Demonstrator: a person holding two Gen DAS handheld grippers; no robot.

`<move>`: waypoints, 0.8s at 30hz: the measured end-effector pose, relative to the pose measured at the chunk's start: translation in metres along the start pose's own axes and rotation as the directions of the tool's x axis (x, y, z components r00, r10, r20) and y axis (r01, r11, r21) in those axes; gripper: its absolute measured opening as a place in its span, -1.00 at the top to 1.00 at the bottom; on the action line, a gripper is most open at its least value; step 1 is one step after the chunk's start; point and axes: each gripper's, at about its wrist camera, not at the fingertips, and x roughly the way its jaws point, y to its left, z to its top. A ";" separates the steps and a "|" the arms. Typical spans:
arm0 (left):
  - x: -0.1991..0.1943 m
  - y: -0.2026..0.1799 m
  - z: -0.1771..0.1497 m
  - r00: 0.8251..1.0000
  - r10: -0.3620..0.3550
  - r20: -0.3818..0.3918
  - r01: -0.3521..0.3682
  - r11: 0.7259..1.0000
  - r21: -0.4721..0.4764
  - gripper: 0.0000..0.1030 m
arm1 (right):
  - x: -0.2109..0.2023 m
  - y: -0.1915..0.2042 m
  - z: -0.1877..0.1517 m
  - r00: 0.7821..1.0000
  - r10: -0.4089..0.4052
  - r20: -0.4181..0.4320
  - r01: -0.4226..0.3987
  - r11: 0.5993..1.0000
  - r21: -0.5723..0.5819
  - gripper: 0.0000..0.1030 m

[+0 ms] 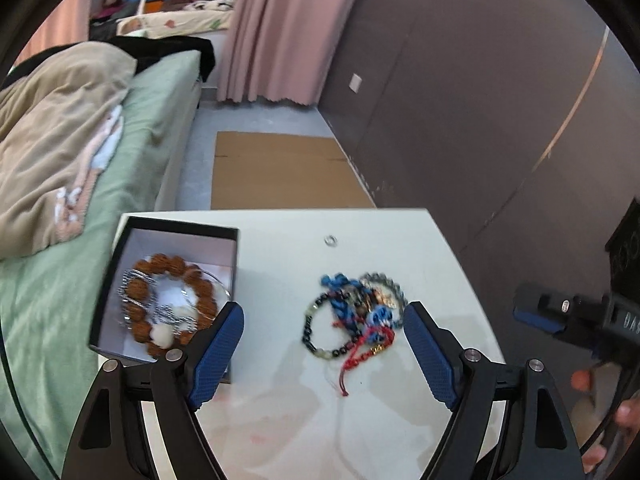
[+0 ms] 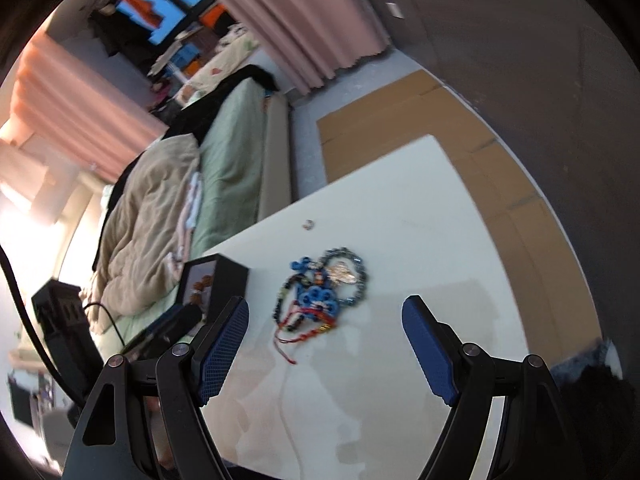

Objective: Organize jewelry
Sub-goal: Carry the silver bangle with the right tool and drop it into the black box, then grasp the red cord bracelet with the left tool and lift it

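Observation:
A tangled pile of bracelets (image 1: 356, 312), blue, red cord and dark beads, lies on the white table (image 1: 288, 420). My left gripper (image 1: 323, 318) is open and empty, hovering with its fingers either side of the pile. A black box (image 1: 120, 264) at the table's left holds a brown bead bracelet (image 1: 168, 268) and silver pieces. A small ring (image 1: 331, 241) lies further back. In the right wrist view the pile (image 2: 320, 294) sits ahead of my open, empty right gripper (image 2: 326, 312), with the box (image 2: 224, 280) to the left and the ring (image 2: 308, 224) beyond. The right gripper also shows in the left wrist view (image 1: 540, 312).
A bed with a green sheet (image 1: 80, 260) and a beige blanket (image 1: 52, 132) stands left of the table. Flat cardboard (image 1: 280, 168) lies on the floor beyond the table. A grey wall (image 1: 480, 100) runs along the right. Pink curtains (image 1: 276, 28) hang at the back.

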 end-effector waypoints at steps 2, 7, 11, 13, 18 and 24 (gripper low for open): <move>0.008 -0.008 -0.005 1.000 0.009 -0.016 -0.008 1.000 0.024 -0.60 | -0.001 -0.011 -0.002 0.999 -0.035 0.025 0.033 0.996 0.079 -0.54; 0.035 -0.025 -0.018 0.995 0.014 -0.095 -0.008 0.998 0.065 -0.40 | -0.007 -0.018 0.000 0.997 -0.065 0.046 0.059 0.991 0.121 -0.54; 0.052 -0.039 -0.026 0.991 0.046 -0.128 -0.030 0.992 0.122 -0.40 | -0.013 -0.021 0.001 0.993 -0.106 0.045 0.101 0.990 0.103 -0.54; 0.057 -0.040 -0.027 0.989 0.059 -0.138 -0.041 0.990 0.133 -0.39 | -0.013 -0.027 0.001 0.995 -0.095 0.028 0.092 0.989 0.112 -0.54; 0.072 -0.043 -0.034 0.982 0.088 -0.167 -0.064 0.987 0.145 -0.14 | -0.018 -0.033 0.003 0.995 -0.096 0.022 0.093 0.990 0.107 -0.54; 0.081 -0.046 -0.037 0.980 0.124 -0.159 -0.098 0.982 0.160 0.36 | -0.019 -0.033 0.004 0.997 -0.070 0.010 0.069 0.993 0.096 -0.54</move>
